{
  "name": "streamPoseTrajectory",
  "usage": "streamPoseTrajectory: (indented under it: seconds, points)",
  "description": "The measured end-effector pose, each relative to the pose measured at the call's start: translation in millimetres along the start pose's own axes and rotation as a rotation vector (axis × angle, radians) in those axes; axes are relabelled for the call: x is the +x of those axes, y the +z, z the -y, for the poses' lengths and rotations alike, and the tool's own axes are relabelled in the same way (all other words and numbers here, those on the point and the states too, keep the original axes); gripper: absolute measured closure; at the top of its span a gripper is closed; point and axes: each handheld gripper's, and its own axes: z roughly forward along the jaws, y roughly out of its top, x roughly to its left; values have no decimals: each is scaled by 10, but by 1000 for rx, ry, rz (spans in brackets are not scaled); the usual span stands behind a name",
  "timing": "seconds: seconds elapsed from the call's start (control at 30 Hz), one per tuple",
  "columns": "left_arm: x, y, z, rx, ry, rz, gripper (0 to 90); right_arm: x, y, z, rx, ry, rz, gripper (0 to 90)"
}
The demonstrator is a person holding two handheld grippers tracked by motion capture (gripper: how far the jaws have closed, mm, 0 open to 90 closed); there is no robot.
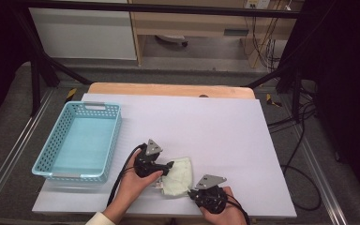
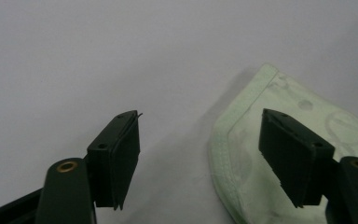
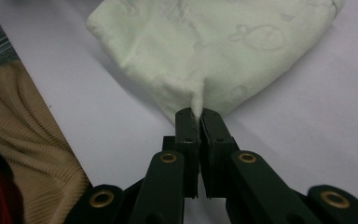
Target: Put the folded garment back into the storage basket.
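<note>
A pale green folded cloth [image 1: 178, 176] with a faint printed pattern lies on the white table sheet [image 1: 206, 122] near the front edge. My left gripper [image 1: 168, 167] is at the cloth's left side. In the left gripper view its jaws [image 2: 199, 116] stand open astride the stitched edge of the cloth [image 2: 242, 154], one jaw over bare sheet and the other over the fabric, neither pad pressing. My right gripper [image 1: 193, 191] sits at the cloth's near right corner. In the right gripper view it [image 3: 199, 112] is shut on a pinched fold of the cloth [image 3: 214, 46].
A light blue perforated basket [image 1: 51, 145] stands on the left of the sheet with nothing in it. The table's wooden edge [image 1: 168, 89] shows at the back. Black frame bars and cables run around the table. A tan sleeve [image 3: 23, 130] lies beside the right gripper.
</note>
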Motion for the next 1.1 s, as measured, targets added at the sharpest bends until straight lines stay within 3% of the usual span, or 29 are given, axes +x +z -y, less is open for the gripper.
streamPoseTrajectory:
  seconds: [0.3, 0.67, 0.87, 1.1]
  points:
    - [33, -9, 5, 6, -16, 20, 406, 4, 2, -2, 0, -7, 2, 871]
    - [-11, 102, 57, 87, 4, 72, 521, 10, 8, -4, -3, -6, 1, 871]
    - [-33, 97, 69, 92, -3, 85, 574, 6, 8, -5, -1, -6, -4, 869]
    - [-85, 69, 75, 118, -10, 125, 707, 10, 11, -7, -4, -3, -6, 855]
